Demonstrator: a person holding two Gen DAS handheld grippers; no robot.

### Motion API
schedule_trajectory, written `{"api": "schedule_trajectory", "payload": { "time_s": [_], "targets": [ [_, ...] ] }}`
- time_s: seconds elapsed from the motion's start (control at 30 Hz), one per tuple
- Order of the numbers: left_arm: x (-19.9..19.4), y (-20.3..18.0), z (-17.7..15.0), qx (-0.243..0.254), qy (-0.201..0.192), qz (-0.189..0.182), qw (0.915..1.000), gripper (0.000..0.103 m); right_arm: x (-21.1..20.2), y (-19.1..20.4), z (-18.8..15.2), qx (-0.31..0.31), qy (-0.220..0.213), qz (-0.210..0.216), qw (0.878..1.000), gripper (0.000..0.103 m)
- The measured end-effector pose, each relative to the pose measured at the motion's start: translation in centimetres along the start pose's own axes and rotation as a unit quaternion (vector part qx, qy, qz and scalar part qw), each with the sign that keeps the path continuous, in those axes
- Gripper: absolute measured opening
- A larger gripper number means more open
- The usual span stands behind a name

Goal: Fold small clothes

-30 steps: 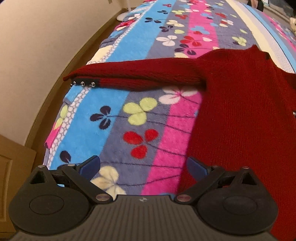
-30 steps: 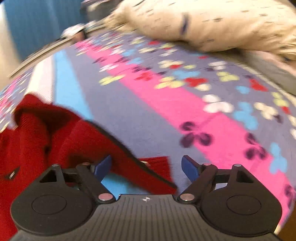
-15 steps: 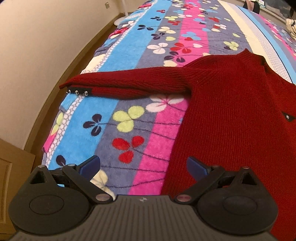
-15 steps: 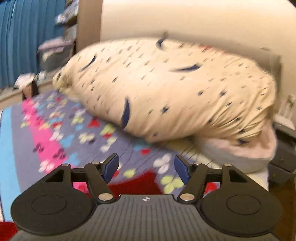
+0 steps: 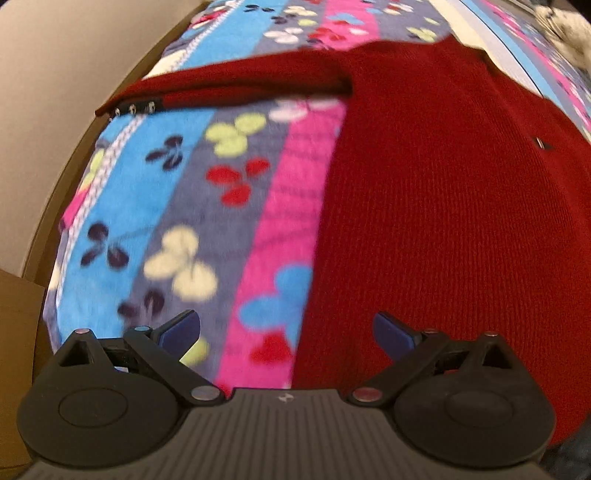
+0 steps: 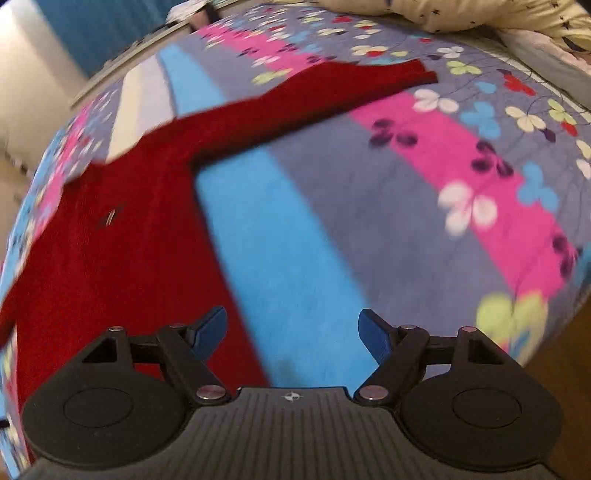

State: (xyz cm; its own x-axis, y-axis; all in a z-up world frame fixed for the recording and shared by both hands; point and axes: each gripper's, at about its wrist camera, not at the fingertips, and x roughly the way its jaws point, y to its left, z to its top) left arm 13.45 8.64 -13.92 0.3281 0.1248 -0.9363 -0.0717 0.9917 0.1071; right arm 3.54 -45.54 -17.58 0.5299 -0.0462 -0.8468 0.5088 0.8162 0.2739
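Red knit sweater [image 6: 110, 236] spread flat on striped floral blanket [image 6: 369, 206], one sleeve stretched toward patterned pillow [image 6: 461, 14], right gripper [image 6: 291, 328] poised above, blue-tipped jaws just reopened wide, nothing between them

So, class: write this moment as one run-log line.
red sweater: flat on blanket, both sleeves spread | left gripper: open, empty | right gripper: open, empty, jaws just widened | fold: not started

Both views steeply down, sweater [image 5: 443, 221] shared
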Motion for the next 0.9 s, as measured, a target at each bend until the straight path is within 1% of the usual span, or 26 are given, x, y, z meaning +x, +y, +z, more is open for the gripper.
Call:
{"api": "schedule_trajectory", "payload": {
  "time_s": [0.07, 0.17, 0.23, 0.3, 0.33, 0.4, 0.43, 0.47, 0.5, 0.57, 0.63, 0.7, 0.8, 0.9],
  "targets": [
    [-0.7, 0.1, -2.4, 0.017, -0.005, 0.0, 0.9998, 0.101, -1.7, 1.6, -2.5, -0.029, -0.009, 0.005, 1.0, 0.081],
    [-1.4, -0.1, -5.9, 0.048, -0.017, -0.001, 0.9987, 0.102, -4.2, 4.2, -6.0, -0.091, -0.016, 0.009, 0.996, 0.085],
    [-1.3, -0.4, -7.9, 0.062, -0.021, -0.001, 0.9978, 0.103, -5.0, 5.6, -8.2, -0.131, -0.007, 0.018, 0.991, 0.085],
    [-0.8, -0.9, -9.6, 0.065, -0.01, -0.009, 0.9978, 0.103, -5.1, 7.1, -10.2, -0.167, 0.008, 0.021, 0.986, 0.085],
    [-0.6, -1.1, -10.1, 0.064, -0.007, -0.015, 0.9978, 0.103, -5.1, 7.8, -10.9, -0.179, 0.018, 0.023, 0.983, 0.084],
    [-0.3, -1.5, -11.2, 0.062, 0.0, -0.023, 0.9978, 0.103, -5.0, 9.1, -12.2, -0.196, 0.035, 0.054, 0.978, 0.08],
    [-0.2, -1.5, -11.6, 0.063, 0.002, -0.024, 0.9978, 0.103, -4.9, 9.7, -12.7, -0.2, 0.044, 0.064, 0.977, 0.077],
    [-0.1, -1.5, -12.0, 0.063, 0.002, -0.025, 0.9977, 0.103, -4.6, 10.1, -13.1, -0.202, 0.059, 0.065, 0.975, 0.07],
    [-0.1, -1.5, -12.3, 0.064, 0.002, -0.024, 0.9976, 0.103, -4.3, 10.4, -13.4, -0.198, 0.077, 0.06, 0.975, 0.067],
    [-0.1, -1.2, -12.7, 0.062, 0.001, -0.022, 0.9979, 0.103, -3.6, 10.3, -14.0, -0.179, 0.116, 0.063, 0.975, 0.049],
    [-0.1, -0.8, -12.8, 0.053, 0.0, -0.027, 0.9982, 0.103, -2.5, 9.6, -14.3, -0.141, 0.159, 0.072, 0.975, 0.048],
    [-0.1, -0.5, -12.8, 0.045, 0.0, -0.032, 0.9985, 0.103, -2.0, 8.8, -14.7, -0.083, 0.192, 0.08, 0.975, 0.048],
    [0.0, -0.4, -12.6, 0.039, 0.0, -0.035, 0.9986, 0.103, -1.0, 7.1, -14.8, 0.004, 0.205, 0.108, 0.973, 0.048],
    [0.1, -0.3, -12.5, 0.032, 0.003, -0.035, 0.9989, 0.103, 0.2, 6.1, -14.7, 0.069, 0.197, 0.112, 0.972, 0.048]
  ]
}}
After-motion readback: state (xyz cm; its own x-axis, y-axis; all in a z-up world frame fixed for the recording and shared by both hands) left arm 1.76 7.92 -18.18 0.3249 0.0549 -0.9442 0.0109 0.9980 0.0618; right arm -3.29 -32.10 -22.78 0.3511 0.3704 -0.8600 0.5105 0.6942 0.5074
